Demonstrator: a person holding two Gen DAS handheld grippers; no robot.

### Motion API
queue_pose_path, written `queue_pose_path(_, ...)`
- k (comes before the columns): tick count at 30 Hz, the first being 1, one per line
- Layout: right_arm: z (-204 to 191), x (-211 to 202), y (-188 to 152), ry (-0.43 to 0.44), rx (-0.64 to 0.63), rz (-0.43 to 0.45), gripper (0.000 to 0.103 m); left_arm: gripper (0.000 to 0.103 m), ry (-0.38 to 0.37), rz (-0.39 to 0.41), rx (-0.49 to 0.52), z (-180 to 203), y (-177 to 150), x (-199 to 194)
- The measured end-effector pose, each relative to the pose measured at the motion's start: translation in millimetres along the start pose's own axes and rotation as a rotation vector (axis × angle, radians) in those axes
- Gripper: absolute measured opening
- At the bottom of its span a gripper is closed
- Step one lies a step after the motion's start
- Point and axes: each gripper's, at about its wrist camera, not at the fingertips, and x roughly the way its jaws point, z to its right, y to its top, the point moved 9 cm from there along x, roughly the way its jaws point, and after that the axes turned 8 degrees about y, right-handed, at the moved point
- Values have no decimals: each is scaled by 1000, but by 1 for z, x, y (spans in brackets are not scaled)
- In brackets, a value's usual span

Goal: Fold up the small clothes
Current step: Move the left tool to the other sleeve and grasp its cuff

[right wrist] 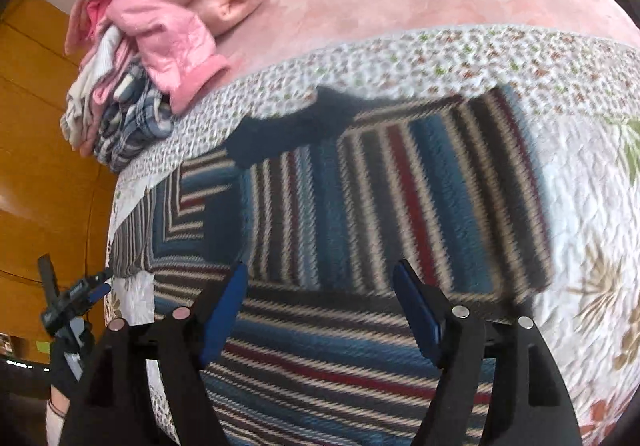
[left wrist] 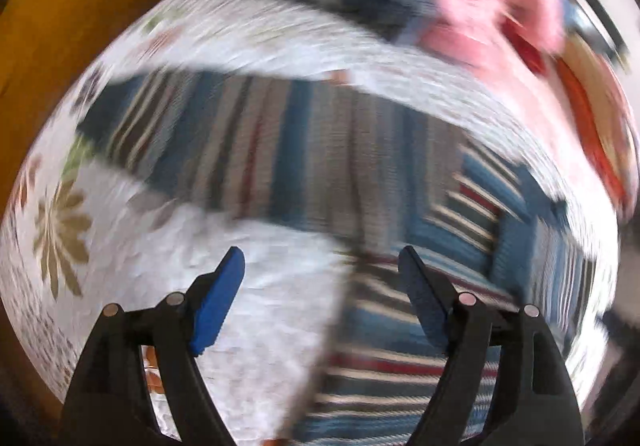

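1. I see the blue, red and cream striped knitted garment (right wrist: 400,197) lying spread flat on the white floral quilted bedspread (right wrist: 580,205)
2. My right gripper (right wrist: 320,310) hovers directly over its near part, jaws apart, holding nothing
3. My left gripper (left wrist: 322,298), jaws also apart, straddles its left edge; the body runs ahead and rightward, so I judge the right one nearer

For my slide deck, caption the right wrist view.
Open right gripper above a striped garment spread on a floral quilt.
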Motion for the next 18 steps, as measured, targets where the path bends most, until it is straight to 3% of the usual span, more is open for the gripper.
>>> queue_pose_path(3,-6,13,-13,2,1,-26,75,76,-62,-84,-208,-52,6,29)
queue_pose_path(6,-7,25,-18,-54,-43,-40,75,75,-118,-87,-362,-83,14,44)
queue_pose_path(9,-5,30,-18,-90,-68,-35,75,75,-161,-94,-391,-90,19,54)
queue_pose_path(13,0,37,-17,-93,-63,-40,75,75,-137,-37,-393,-101,32,67)
queue_pose_path(18,11,43,-15,-138,-81,-48,75,75,-169,10,-429,-105,54,82)
